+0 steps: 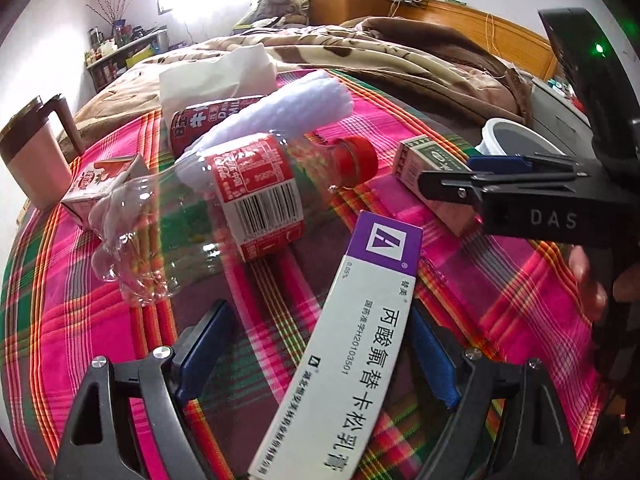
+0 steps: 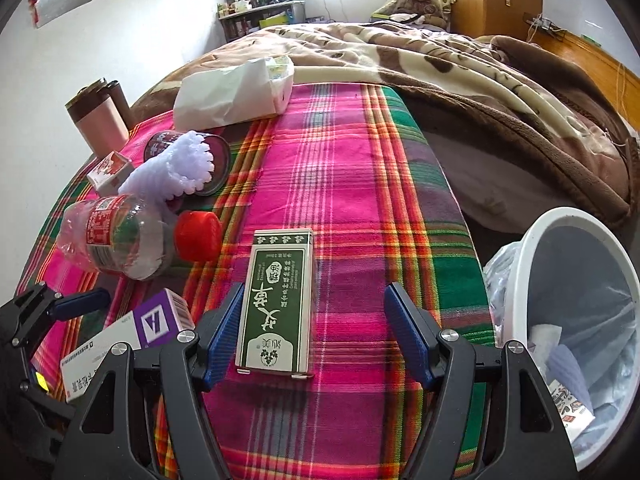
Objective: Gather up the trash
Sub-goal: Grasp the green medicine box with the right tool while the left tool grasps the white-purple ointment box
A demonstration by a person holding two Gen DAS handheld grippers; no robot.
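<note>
In the left wrist view, your left tool (image 1: 316,344) is spread wide and holds nothing. The purple and white box (image 1: 348,344) lies on the plaid bed cover (image 1: 480,280), right between the two blue pads. The right pad looks very close to the box edge, but you cannot tell if it touches. This box is thin card. It looks light and a bit stiff, and it will cave in if you squeeze hard. Take it across its narrow width, near the middle, and press softly. Just past it lies the clear bottle (image 1: 224,208) with a red cap. It looks empty, so it is likely light, round and slippery, and it may roll. Your right tool (image 1: 492,184) comes in from the right side, over the green box (image 1: 432,184).

In the right wrist view, your right tool (image 2: 316,340) is also spread wide and empty. The green box (image 2: 278,304) lies flat on the bed cover between the pads, but closer to the left pad. The right pad is well apart from it. It is light card too, so hold it by its long sides. The white trash bin (image 2: 560,276) stands just beside the bed on the right, near this tool, with some trash already inside.
</note>
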